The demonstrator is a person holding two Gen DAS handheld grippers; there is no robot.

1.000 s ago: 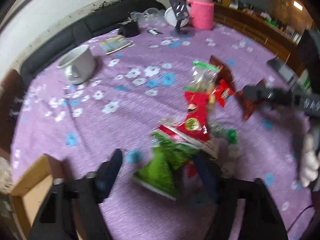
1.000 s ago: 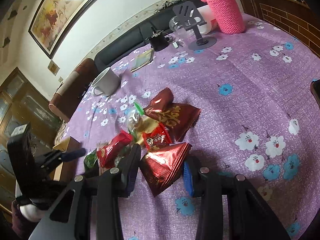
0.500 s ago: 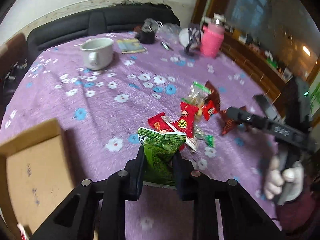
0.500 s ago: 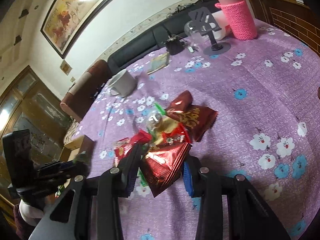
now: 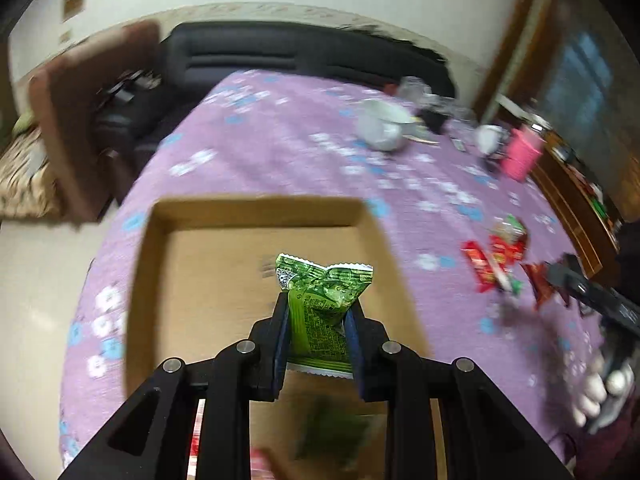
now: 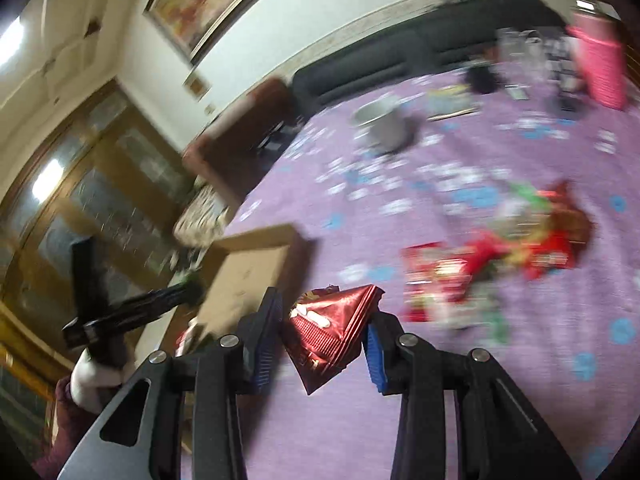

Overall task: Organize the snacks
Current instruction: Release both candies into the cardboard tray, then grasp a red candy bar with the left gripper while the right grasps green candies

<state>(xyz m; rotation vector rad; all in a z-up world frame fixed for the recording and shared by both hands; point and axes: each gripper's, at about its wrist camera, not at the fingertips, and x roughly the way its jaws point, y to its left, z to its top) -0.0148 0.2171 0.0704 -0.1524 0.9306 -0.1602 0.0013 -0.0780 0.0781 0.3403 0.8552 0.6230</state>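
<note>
Green snack packet [image 5: 326,304] pinched between the two pads of the left gripper [image 5: 318,322], jaws clamped on its lower half, crimped top edge sticking up and free. Packet hangs over the open cardboard box [image 5: 256,210]; box sits on a purple floral tablecloth [image 5: 280,148] near the table's edge. Inside the box, low in the left wrist view, a blurred green packet [image 5: 332,434] lies on the floor of it; something red at the bottom edge, too smeared to identify.

Right gripper [image 6: 322,334] closed on a dark red foil packet [image 6: 330,332], pads pressing its sides, one corner pointing down past the fingers. It hangs above the cloth, just beside the box's corner [image 6: 256,272].

Loose pile of red and green snacks [image 6: 496,256] remains on the cloth, well apart from the box. White mug [image 6: 382,124] further back, pink knitted bottle sleeve [image 6: 600,68] at the far side, black sofa [image 6: 400,56] behind the table. Both views motion-blurred. Left gripper also shows in the right wrist view [image 6: 188,294], held by a white-gloved hand [image 6: 90,376].
</note>
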